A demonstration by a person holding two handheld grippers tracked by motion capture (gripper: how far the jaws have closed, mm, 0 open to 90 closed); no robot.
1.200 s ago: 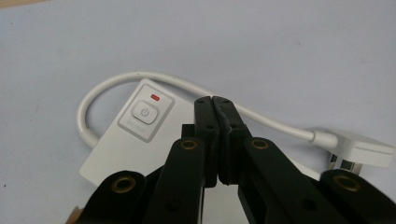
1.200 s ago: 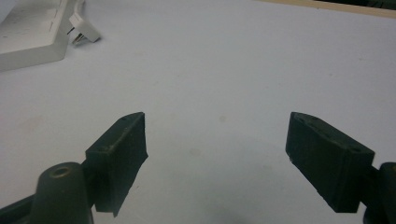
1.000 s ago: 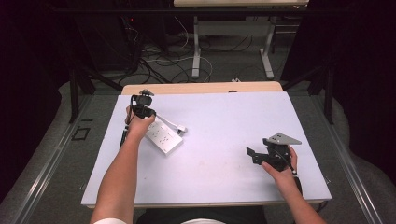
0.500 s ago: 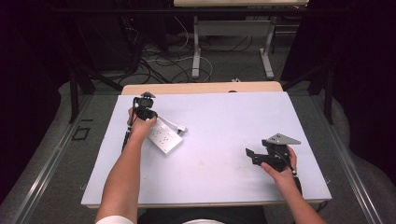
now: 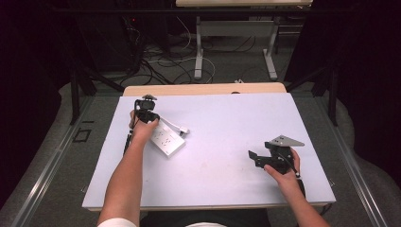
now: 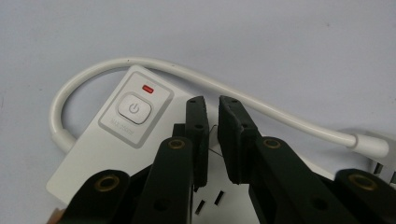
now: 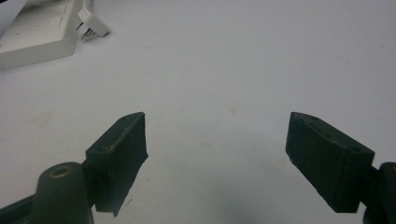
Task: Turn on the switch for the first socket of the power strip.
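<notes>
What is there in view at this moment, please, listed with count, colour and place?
power strip: one, white, left part of the table, under the left claw.
power button: one, white, at one end of the strip, with a small red light beside it.
cord: one, white, loops from the strip's button end to the plug.
plug: one, white, on the table beside the strip.
table: one, pale top with a wooden far edge.
table frame: one, pale, on the floor beyond, with cables beside it.
left claw: one, black, jaws nearly together just over the strip, nothing between them.
right claw: one, black, jaws wide apart over bare table.
forearms: two, from the near edge.
</notes>
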